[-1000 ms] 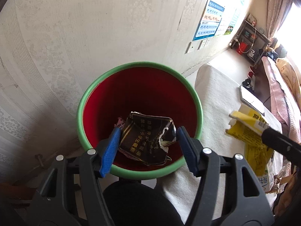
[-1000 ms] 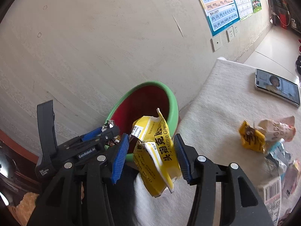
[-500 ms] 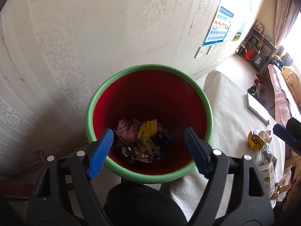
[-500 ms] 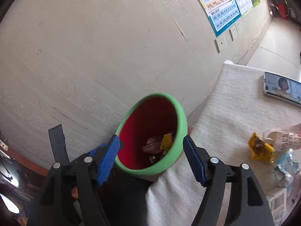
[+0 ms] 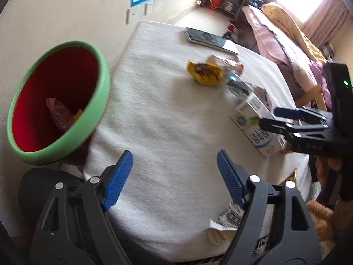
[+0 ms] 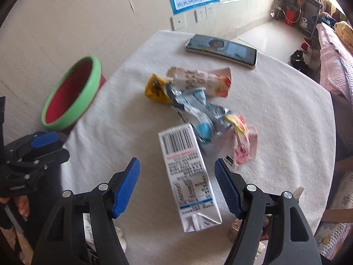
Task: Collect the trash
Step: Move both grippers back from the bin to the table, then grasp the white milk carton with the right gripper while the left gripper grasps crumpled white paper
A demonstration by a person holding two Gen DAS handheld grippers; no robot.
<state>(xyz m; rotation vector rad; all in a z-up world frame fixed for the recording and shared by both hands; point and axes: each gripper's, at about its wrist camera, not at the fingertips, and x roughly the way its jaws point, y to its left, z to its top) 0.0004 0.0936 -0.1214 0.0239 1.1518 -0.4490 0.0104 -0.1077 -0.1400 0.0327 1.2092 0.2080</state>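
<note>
Lying across the white-clothed tabletop (image 5: pixel 167 114) beside the red bin (image 5: pixel 55 101), wrappers waiting, left gripper (image 5: pixel 174 176) hanging spread and empty; from the right wrist, right gripper (image 6: pixel 176 185) gaping astride the milk carton (image 6: pixel 187 172), needing centring before squeezing the long sides.

Bright window glare, motion blur
</note>
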